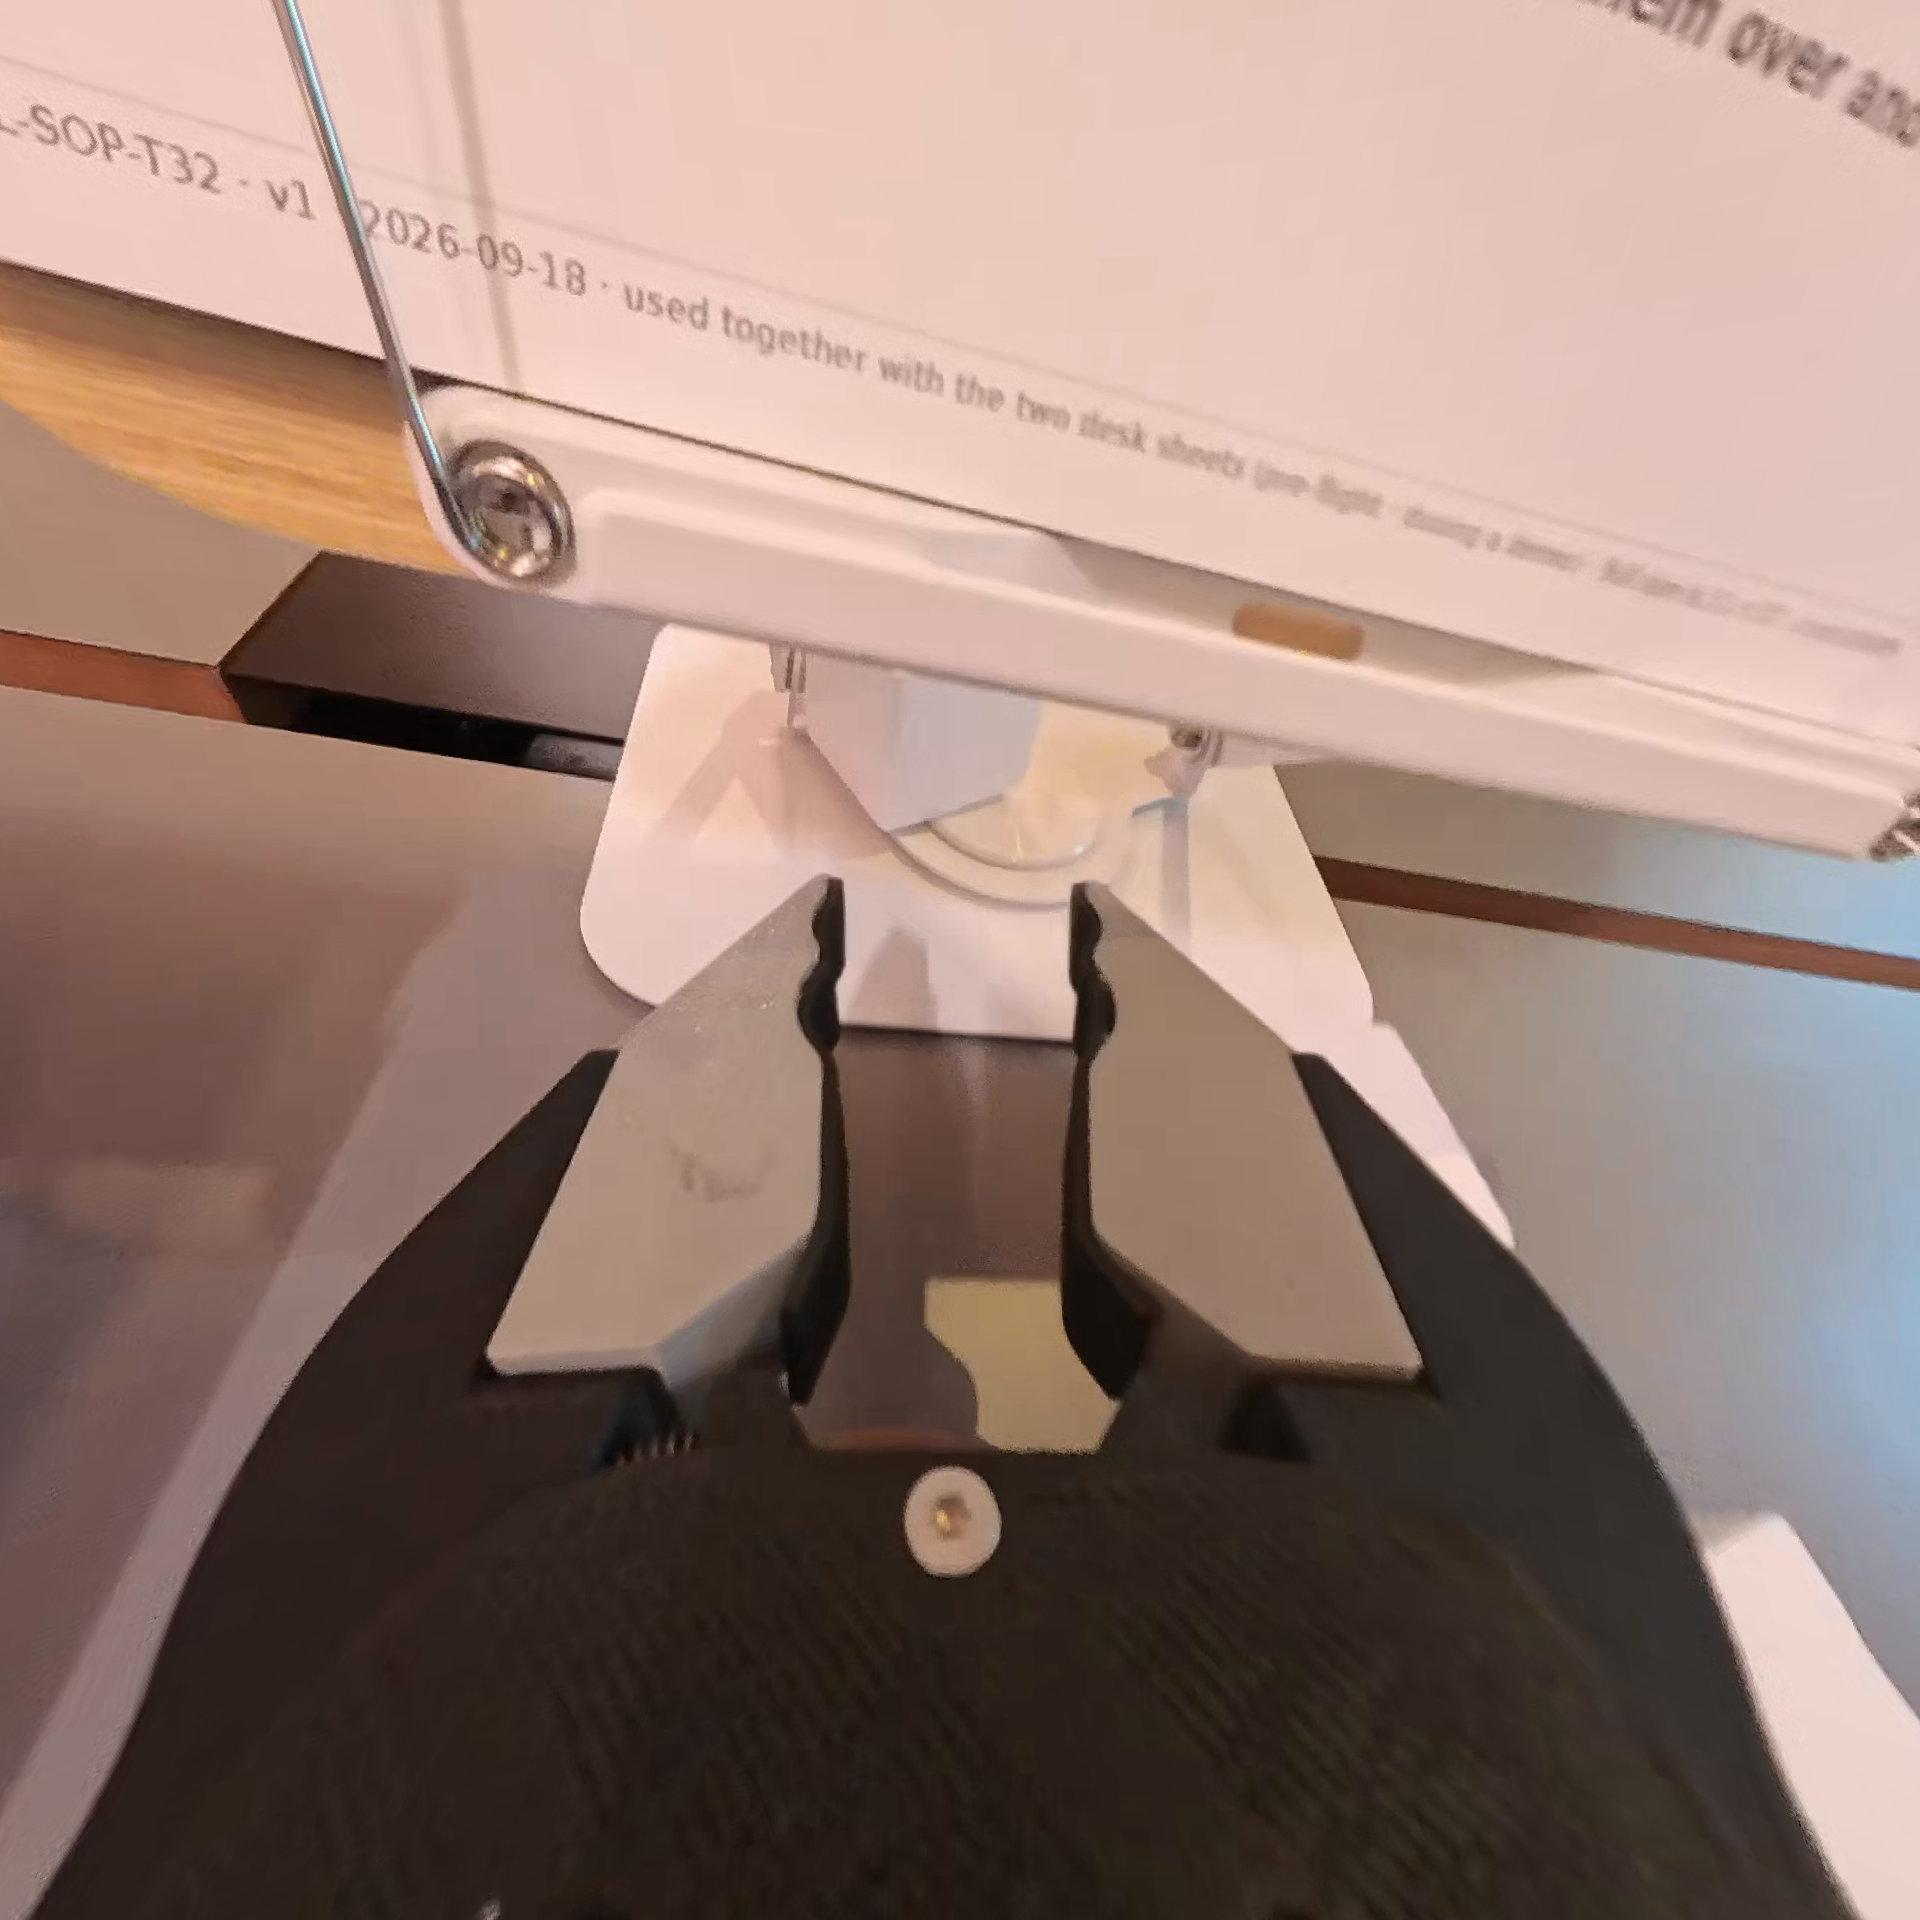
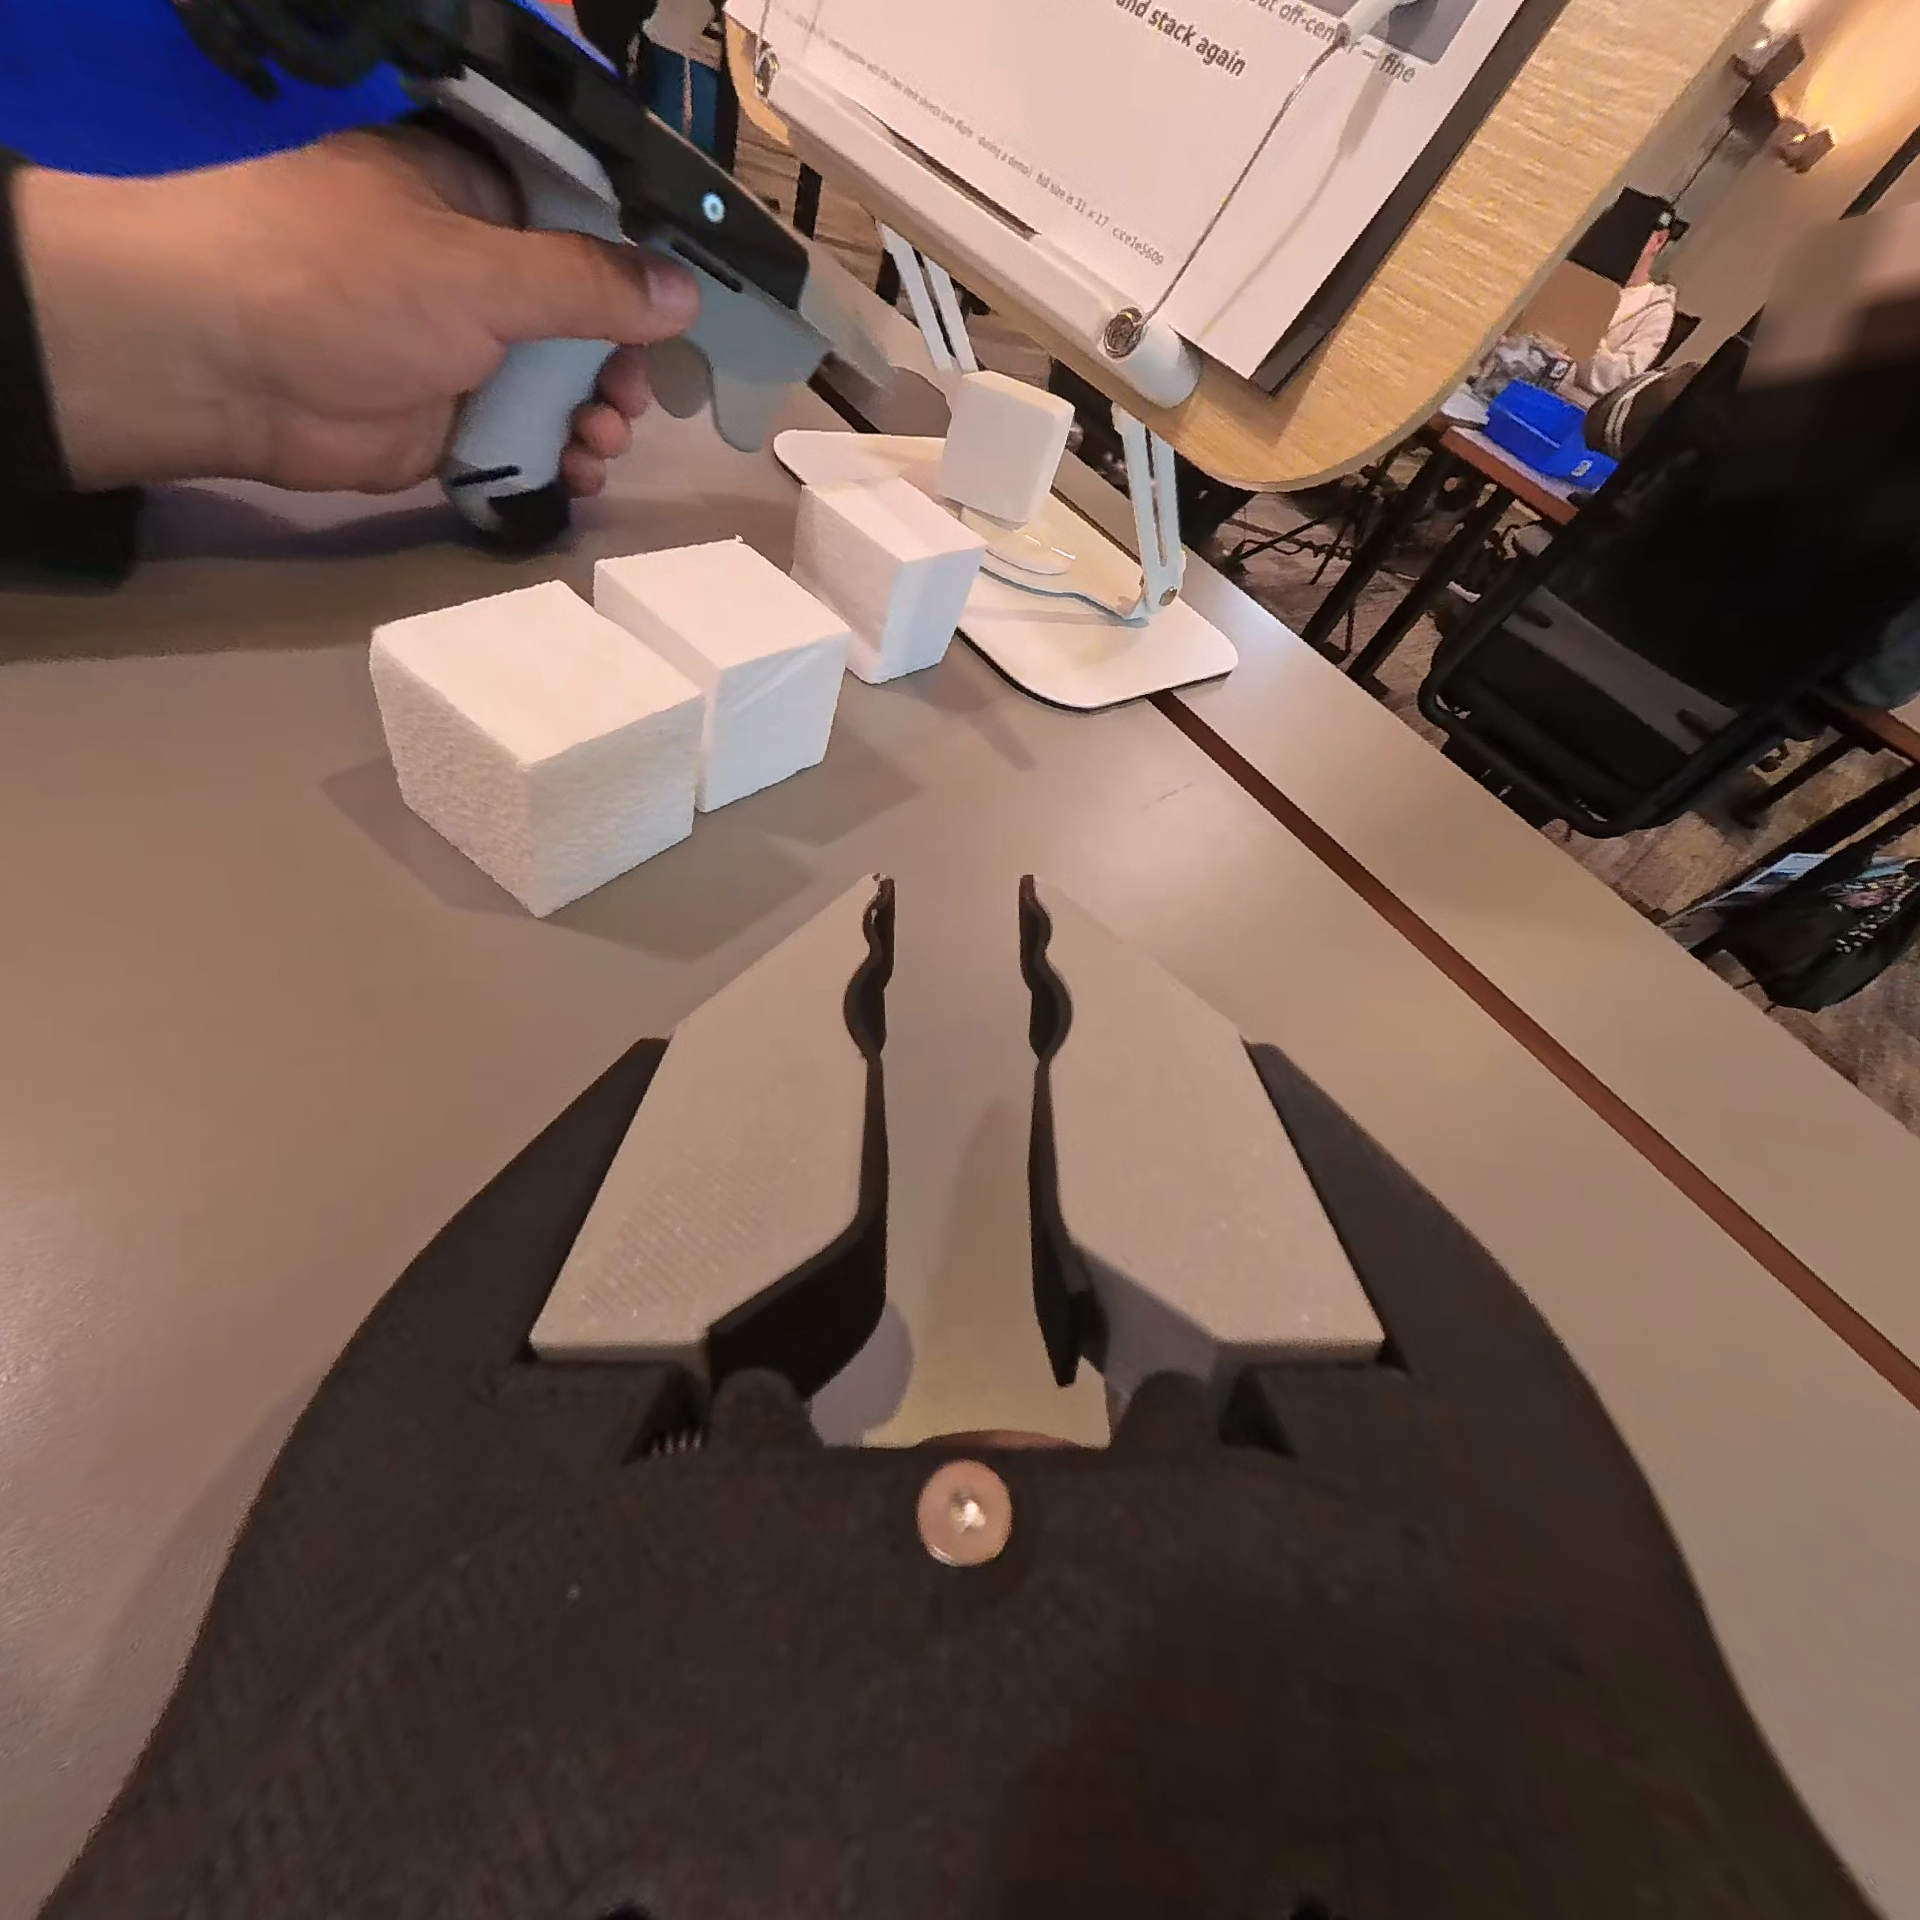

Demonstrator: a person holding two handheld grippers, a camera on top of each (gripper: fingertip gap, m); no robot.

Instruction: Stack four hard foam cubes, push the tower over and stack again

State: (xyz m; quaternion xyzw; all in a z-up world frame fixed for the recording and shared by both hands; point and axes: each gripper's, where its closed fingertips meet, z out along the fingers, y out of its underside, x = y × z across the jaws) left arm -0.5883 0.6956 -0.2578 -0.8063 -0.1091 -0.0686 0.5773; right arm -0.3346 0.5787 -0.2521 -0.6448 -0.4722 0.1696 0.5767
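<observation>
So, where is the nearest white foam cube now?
In the right wrist view, the nearest white foam cube sits on the grey table, left of centre, first in a row toward the white stand base.

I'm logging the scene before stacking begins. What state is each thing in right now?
Left tool: open, empty.
Right tool: open, empty, above the table.
Three foam cubes: unstacked, in a row.
Document stand: upright, holding a printed sheet.
</observation>
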